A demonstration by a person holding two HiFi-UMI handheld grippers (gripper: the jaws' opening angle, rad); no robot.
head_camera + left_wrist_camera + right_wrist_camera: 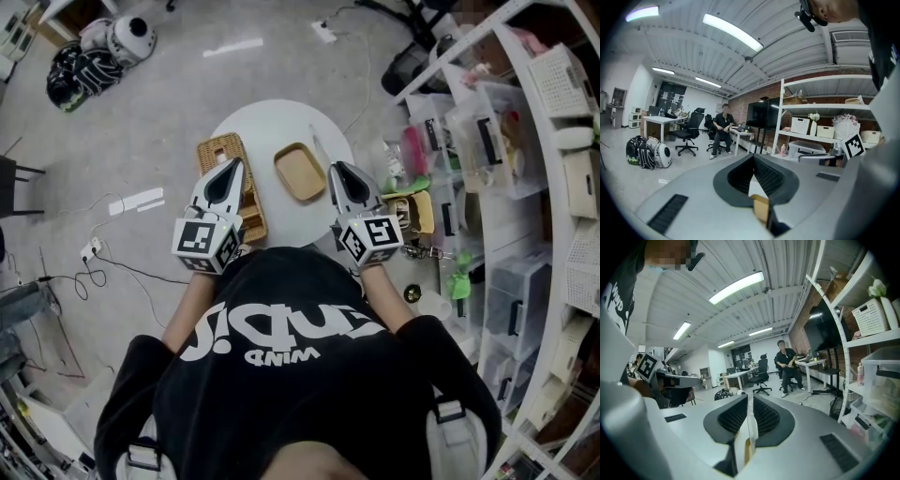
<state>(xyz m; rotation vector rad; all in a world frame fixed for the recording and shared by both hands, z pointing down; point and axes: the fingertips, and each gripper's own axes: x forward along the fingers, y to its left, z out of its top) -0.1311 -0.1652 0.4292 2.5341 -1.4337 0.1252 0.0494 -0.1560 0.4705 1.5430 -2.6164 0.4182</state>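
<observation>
Dark shirt (281, 347) fills the foreground; left gripper (234, 162) and right gripper (337, 167) hover over the desk (272, 122), fingers together, seemingly empty. Between their tips lies the tray (300, 172); grasping it calls for parting fingers first.

From over the person's head, one camera looked steeply down past the shoulders onto the round table (246, 127) and the floor about it. It took in both the left gripper (223, 184) and the right gripper (348, 183) from close by. The other two cameras rode low behind each gripper's jaws and faced out across the room, tilted up towards the ceiling. Both caught the same seated person (722, 126) far off, and each glimpsed the other gripper's marker cube at its edge.
</observation>
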